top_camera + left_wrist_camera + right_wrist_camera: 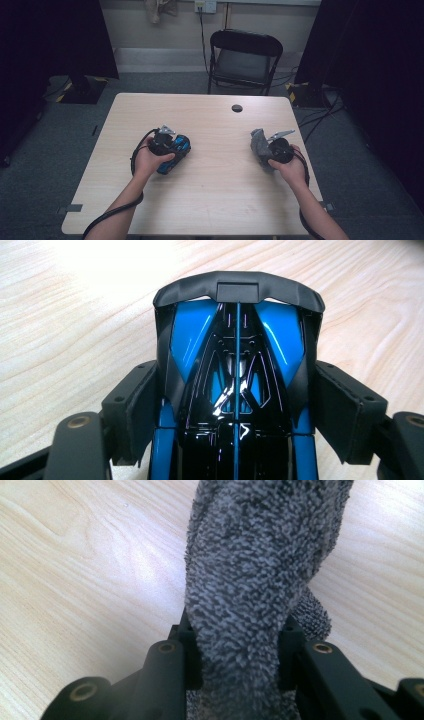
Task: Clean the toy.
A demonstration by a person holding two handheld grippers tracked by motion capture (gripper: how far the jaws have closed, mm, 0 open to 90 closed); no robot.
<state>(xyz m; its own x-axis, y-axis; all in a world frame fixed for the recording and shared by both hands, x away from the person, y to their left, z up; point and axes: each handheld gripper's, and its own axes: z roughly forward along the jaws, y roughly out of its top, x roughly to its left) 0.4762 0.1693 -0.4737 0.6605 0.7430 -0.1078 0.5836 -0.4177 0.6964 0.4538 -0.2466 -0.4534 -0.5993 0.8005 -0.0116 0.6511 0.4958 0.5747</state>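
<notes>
The left gripper [235, 410] is clamped on a toy car [235, 365], its two padded jaws pressing against the car's flanks in the left gripper view, one on each side. The car is glossy blue and black with a dark grey wing across the far end, and it points away from the camera over the pale wooden table [75, 315]. In the high view the left gripper [167, 142] sits in the person's left hand [150, 160] on the left half of the table [210, 200], and the blue of the toy car [175, 150] shows just past the fingers, low over the wood; whether it rests on the surface I cannot tell. The right gripper [235, 655] is closed on a grey cloth [250, 565], a fuzzy, nubbly piece that is bunched between the jaws and rises out of them, with a fold spilling to one side. In the high view the right gripper [267, 145] is held in the right hand [290, 167] on the right half of the table, the cloth [259, 142] sticking out toward the table's middle. The two grippers are well apart. Further out, a small dark round hole [237, 108] sits near the table's far edge, and a black folding chair [243, 60] stands beyond it on grey carpet.
</notes>
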